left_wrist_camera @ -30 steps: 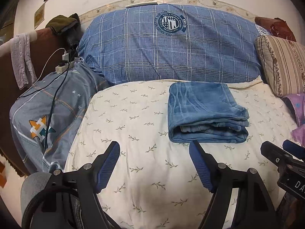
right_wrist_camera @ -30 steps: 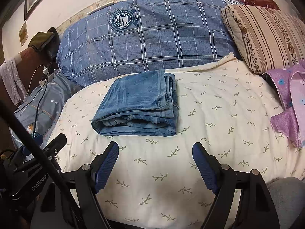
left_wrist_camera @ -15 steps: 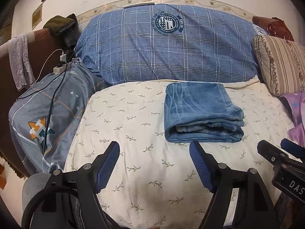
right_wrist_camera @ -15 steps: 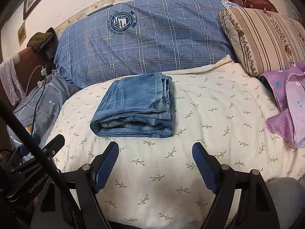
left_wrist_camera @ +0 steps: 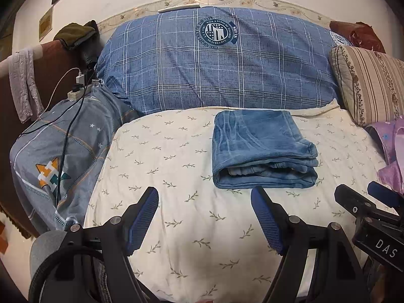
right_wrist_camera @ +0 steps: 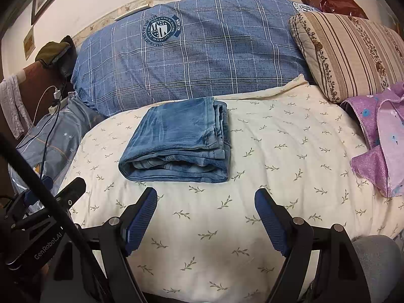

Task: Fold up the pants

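Note:
The blue denim pants [left_wrist_camera: 260, 149] lie folded into a thick rectangular stack on the cream leaf-print sheet [left_wrist_camera: 176, 202], near the big pillow. They also show in the right wrist view [right_wrist_camera: 179, 144]. My left gripper [left_wrist_camera: 204, 217] is open and empty, held back from the stack's near edge, a little to its left. My right gripper [right_wrist_camera: 205, 218] is open and empty, held back from the stack, a little to its right. Neither touches the pants.
A large blue plaid pillow [left_wrist_camera: 217, 63] lies behind the pants. A striped floral pillow [right_wrist_camera: 353, 53] and purple cloth [right_wrist_camera: 381, 141] sit at the right. A grey-blue quilt [left_wrist_camera: 58, 151] with charger cables [left_wrist_camera: 68, 116] lies at the left, by a brown headboard.
Both grippers have drawn back slightly from the folded pants and stay open. The pants have not moved on the sheet.

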`<action>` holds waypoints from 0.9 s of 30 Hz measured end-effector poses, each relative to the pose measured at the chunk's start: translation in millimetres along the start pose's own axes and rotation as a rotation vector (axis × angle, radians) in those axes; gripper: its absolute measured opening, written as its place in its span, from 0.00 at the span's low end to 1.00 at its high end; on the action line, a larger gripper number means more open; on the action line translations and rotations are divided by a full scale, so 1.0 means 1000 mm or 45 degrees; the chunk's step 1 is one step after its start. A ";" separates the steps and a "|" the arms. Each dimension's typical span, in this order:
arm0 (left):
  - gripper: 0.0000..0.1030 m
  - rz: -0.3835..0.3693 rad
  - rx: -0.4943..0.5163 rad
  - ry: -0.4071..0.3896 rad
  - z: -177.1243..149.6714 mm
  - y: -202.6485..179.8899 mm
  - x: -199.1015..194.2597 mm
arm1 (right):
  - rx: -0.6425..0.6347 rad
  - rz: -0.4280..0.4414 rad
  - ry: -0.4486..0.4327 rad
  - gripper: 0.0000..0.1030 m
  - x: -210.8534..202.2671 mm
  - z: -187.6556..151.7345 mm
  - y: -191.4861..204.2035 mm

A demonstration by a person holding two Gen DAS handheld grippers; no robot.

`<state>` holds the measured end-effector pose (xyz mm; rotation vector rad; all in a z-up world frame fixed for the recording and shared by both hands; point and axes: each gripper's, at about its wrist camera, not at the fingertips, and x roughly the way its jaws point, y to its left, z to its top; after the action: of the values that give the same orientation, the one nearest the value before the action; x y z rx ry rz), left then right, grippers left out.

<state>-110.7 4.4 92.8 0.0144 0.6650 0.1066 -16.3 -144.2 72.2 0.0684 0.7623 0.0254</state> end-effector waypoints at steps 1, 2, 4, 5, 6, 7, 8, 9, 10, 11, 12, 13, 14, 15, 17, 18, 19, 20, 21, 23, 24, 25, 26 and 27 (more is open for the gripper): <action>0.74 -0.002 0.000 0.000 0.000 0.000 0.000 | -0.002 -0.002 -0.002 0.78 0.000 0.000 0.000; 0.74 -0.004 0.002 0.000 0.001 -0.001 0.000 | -0.003 -0.003 -0.003 0.78 0.000 0.000 0.000; 0.74 -0.005 0.006 -0.003 0.001 -0.001 -0.001 | -0.002 -0.003 -0.003 0.78 0.000 0.000 0.000; 0.74 -0.004 0.007 -0.005 0.001 -0.002 -0.002 | -0.002 -0.004 -0.003 0.78 0.000 0.000 0.000; 0.74 -0.005 0.010 -0.008 0.001 -0.002 -0.002 | -0.004 -0.004 -0.003 0.78 0.000 0.000 0.000; 0.74 -0.005 0.011 -0.008 0.001 -0.002 -0.002 | -0.005 -0.003 -0.003 0.78 0.000 0.000 -0.001; 0.74 -0.005 0.013 -0.007 0.001 -0.002 -0.002 | -0.004 -0.003 -0.003 0.78 0.000 0.000 0.000; 0.74 -0.005 0.014 -0.006 0.000 -0.002 -0.002 | -0.005 -0.004 -0.003 0.78 0.000 0.000 0.000; 0.74 -0.005 0.014 -0.006 0.001 -0.003 -0.002 | -0.005 -0.004 -0.004 0.78 -0.001 0.000 0.000; 0.74 -0.004 0.014 -0.006 0.001 -0.003 -0.002 | -0.007 -0.005 -0.004 0.78 -0.001 0.000 0.000; 0.74 -0.005 0.015 -0.005 0.001 -0.003 -0.002 | -0.009 -0.008 -0.004 0.78 0.000 0.000 0.000; 0.74 -0.005 0.016 -0.004 0.000 -0.003 -0.002 | -0.010 -0.009 -0.005 0.78 0.000 0.000 0.000; 0.74 -0.005 0.016 -0.004 0.001 -0.003 -0.002 | -0.012 -0.008 -0.004 0.78 0.000 0.001 0.000; 0.74 -0.003 0.018 -0.005 0.001 -0.003 -0.002 | -0.010 -0.007 -0.005 0.78 0.000 0.001 0.000; 0.74 0.000 0.025 -0.008 0.001 -0.005 -0.002 | -0.011 -0.007 -0.005 0.78 0.000 0.001 0.000; 0.74 -0.003 0.027 -0.007 0.001 -0.005 -0.002 | -0.010 -0.006 -0.003 0.78 0.000 0.001 -0.001; 0.74 -0.004 0.027 -0.006 0.001 -0.005 -0.002 | -0.009 -0.007 -0.003 0.78 0.000 0.001 -0.001; 0.74 -0.004 0.027 -0.005 0.002 -0.005 -0.002 | -0.009 -0.008 -0.002 0.78 0.000 0.001 -0.001; 0.74 -0.005 0.028 -0.005 0.002 -0.005 -0.002 | -0.009 -0.008 -0.002 0.78 0.001 0.002 -0.002; 0.74 -0.003 0.029 -0.005 0.002 -0.005 -0.001 | -0.007 -0.009 -0.002 0.78 0.001 0.002 -0.002; 0.74 0.003 0.029 -0.007 0.002 -0.005 -0.002 | -0.006 -0.009 -0.003 0.78 0.001 0.002 -0.002; 0.74 0.006 0.030 -0.010 0.002 -0.005 -0.002 | -0.005 -0.010 -0.002 0.78 0.001 0.002 -0.002; 0.74 0.006 0.032 -0.010 0.002 -0.006 -0.002 | -0.005 -0.010 -0.002 0.78 0.001 0.002 -0.003; 0.74 0.007 0.032 -0.009 0.002 -0.006 -0.002 | -0.005 -0.010 -0.001 0.78 0.001 0.002 -0.002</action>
<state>-110.3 -2.0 95.4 0.0407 0.6589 0.1031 -14.2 -146.7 72.6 0.0617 0.7618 0.0195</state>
